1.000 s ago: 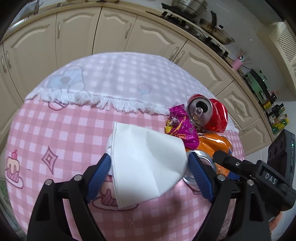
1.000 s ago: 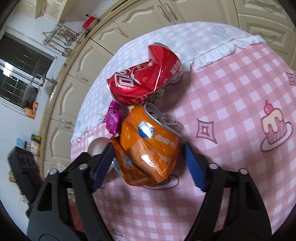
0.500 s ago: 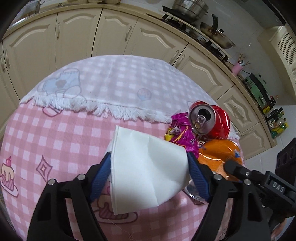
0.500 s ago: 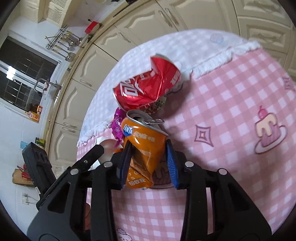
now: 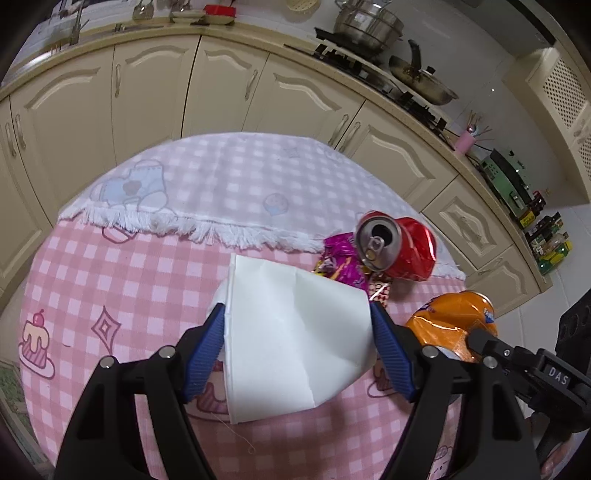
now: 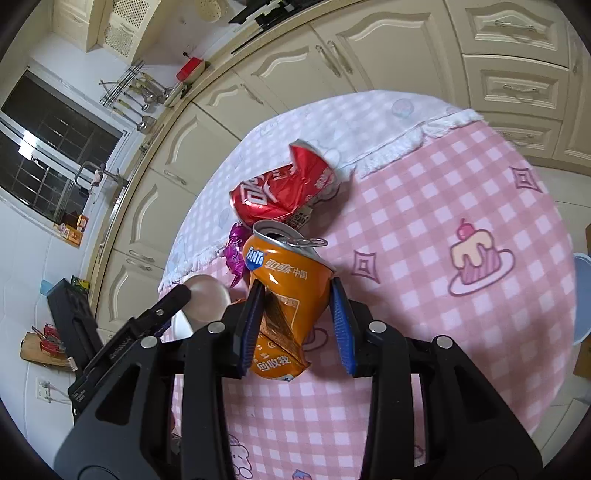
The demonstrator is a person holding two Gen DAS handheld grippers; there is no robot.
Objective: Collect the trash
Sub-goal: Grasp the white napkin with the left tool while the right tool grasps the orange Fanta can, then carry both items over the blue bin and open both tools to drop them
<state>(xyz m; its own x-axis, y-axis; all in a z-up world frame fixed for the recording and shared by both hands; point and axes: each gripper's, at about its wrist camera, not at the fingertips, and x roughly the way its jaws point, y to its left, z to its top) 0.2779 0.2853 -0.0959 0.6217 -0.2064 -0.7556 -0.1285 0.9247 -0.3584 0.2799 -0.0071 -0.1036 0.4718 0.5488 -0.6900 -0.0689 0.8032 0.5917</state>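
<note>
I have two pieces in hand: my left gripper [image 5: 297, 328] clamps the crumpled white paper cup [image 5: 291, 332] at frame centre, my right gripper [image 6: 295, 317] squeezes the dented orange Fanta can [image 6: 286, 291]. Still on the tablecloth [image 5: 122, 284]: the crushed red cola can [image 5: 399, 251] and purple wrapper [image 5: 341, 264], upper right.

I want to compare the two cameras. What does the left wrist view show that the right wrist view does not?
Only the left wrist view shows the left gripper squeezing the white paper cup, and the pots on the stove.

Only the right wrist view shows the window, the printed side of the orange can between the right gripper's pads, and the red can's lettering.

Both show the red can, the purple wrapper, the orange can and the pink checked tablecloth.
</note>
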